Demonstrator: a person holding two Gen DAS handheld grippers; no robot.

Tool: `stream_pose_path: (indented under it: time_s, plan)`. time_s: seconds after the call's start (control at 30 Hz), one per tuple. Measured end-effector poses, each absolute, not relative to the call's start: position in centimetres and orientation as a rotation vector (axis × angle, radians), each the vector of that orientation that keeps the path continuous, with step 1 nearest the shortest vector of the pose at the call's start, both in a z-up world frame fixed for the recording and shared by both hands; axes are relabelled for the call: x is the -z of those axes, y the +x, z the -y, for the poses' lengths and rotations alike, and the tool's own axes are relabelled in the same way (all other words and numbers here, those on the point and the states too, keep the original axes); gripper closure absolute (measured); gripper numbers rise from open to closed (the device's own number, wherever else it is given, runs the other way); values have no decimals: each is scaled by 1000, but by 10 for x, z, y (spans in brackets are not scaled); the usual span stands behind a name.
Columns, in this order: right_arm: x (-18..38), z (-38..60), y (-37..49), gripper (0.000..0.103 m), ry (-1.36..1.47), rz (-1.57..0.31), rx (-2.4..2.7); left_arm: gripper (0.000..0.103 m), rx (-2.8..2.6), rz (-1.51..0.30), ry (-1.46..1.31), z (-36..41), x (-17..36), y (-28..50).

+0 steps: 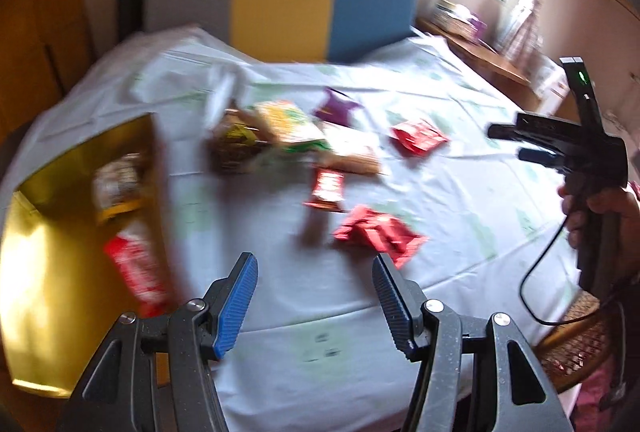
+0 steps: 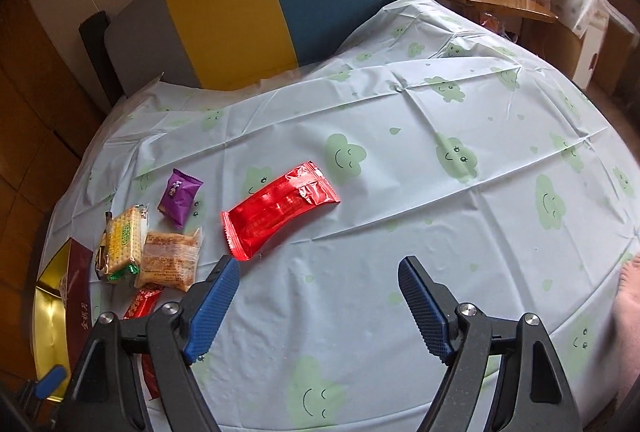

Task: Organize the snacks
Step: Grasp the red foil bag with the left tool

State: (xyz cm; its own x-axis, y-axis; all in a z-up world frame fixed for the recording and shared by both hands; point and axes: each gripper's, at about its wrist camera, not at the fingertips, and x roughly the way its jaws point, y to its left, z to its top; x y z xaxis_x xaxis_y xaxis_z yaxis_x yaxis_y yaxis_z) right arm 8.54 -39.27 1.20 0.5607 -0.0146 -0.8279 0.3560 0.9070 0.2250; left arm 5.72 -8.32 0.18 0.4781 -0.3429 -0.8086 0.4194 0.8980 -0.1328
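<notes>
Both pairs of jaws are seen spread, with nothing between them. The left gripper (image 1: 314, 296) is held above the near edge of the cloud-print tablecloth (image 2: 400, 136), just right of the gold-lined box (image 1: 44, 272), in which a red packet (image 1: 136, 272) and a pale packet (image 1: 116, 180) already lie. The right gripper (image 2: 318, 296) is poised near the long red wrapper (image 2: 280, 210), which lies alone on the cloth. Farther left, a cracker pack (image 2: 124, 236), an orange cake pack (image 2: 170, 260) and a purple sachet (image 2: 179, 195) are clustered beside the box.

Several risks are judged likely. The glossy wrapper could be pushed along the slick cloth rather than pinched, or the loose cloth could be caught with it. In the crowded cluster, a neighbouring pack could be grabbed or knocked. The left view is blurred, so packet positions there cannot be told exactly.
</notes>
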Motion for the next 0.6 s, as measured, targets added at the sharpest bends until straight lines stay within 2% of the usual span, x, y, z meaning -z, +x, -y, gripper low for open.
stream_pose_path:
  time_s: [0.3, 0.4, 0.6]
  plan:
    - [-16, 389, 85, 21, 392, -946, 196, 42, 538, -1161, -45, 137, 32, 92]
    - [-17, 388, 86, 21, 395, -945, 183, 29, 504, -1197, -91, 146, 42, 103]
    - [-18, 389, 85, 21, 406, -937, 173, 31, 424, -1212, -15, 167, 67, 115]
